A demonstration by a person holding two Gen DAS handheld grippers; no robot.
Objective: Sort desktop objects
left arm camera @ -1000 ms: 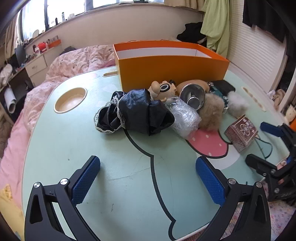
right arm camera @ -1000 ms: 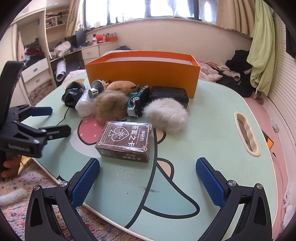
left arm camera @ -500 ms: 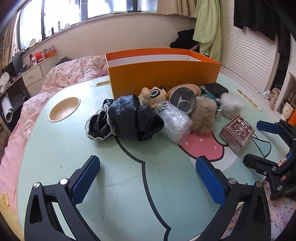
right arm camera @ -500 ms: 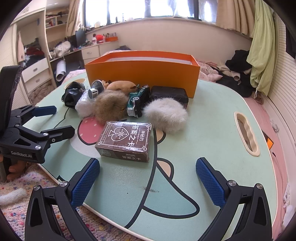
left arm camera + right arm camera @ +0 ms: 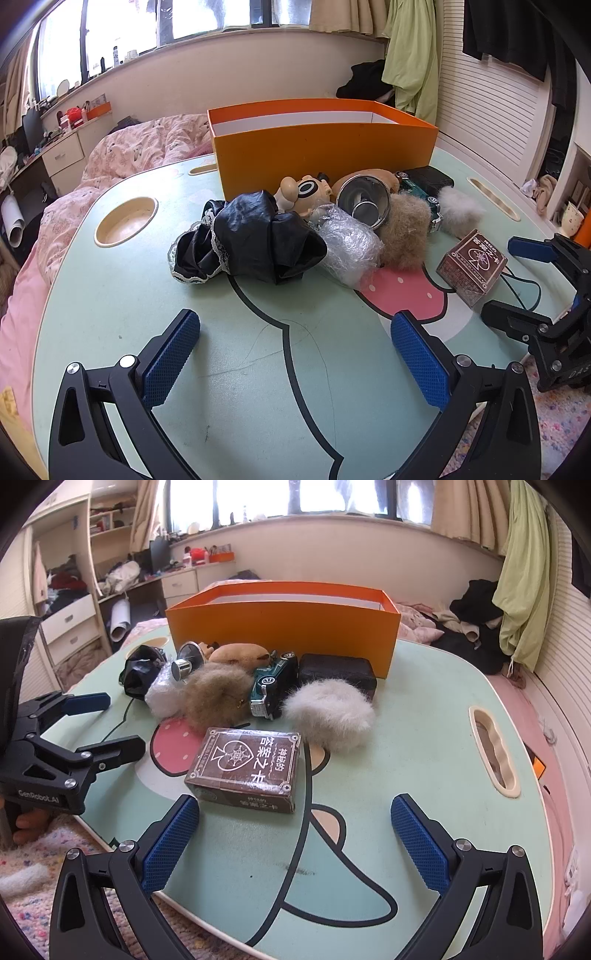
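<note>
An open orange box (image 5: 325, 147) (image 5: 280, 620) stands at the table's far side. A pile lies in front of it: black lace-edged cloth (image 5: 255, 240), a plastic-wrapped bundle (image 5: 347, 243), a toy figure (image 5: 303, 190), a metal cup (image 5: 364, 203), a brown fur ball (image 5: 218, 698), a green toy car (image 5: 273, 685), a black case (image 5: 336, 670) and a white fur ball (image 5: 328, 712). A brown card box (image 5: 245, 770) (image 5: 472, 264) lies just ahead of my right gripper (image 5: 295, 843), which is open and empty. My left gripper (image 5: 295, 362) is open over bare table, short of the cloth.
The mint table (image 5: 229, 369) has a round cup recess (image 5: 125, 221) at the left and a slot handle (image 5: 493, 753) at the right. A thin dark cable (image 5: 524, 291) trails by the card box. A pink bed and a patterned rug surround the table.
My left gripper has dropped lower and edged in toward the pile, so the objects look nearer. The right gripper has stayed put. Nothing on the table has moved.
</note>
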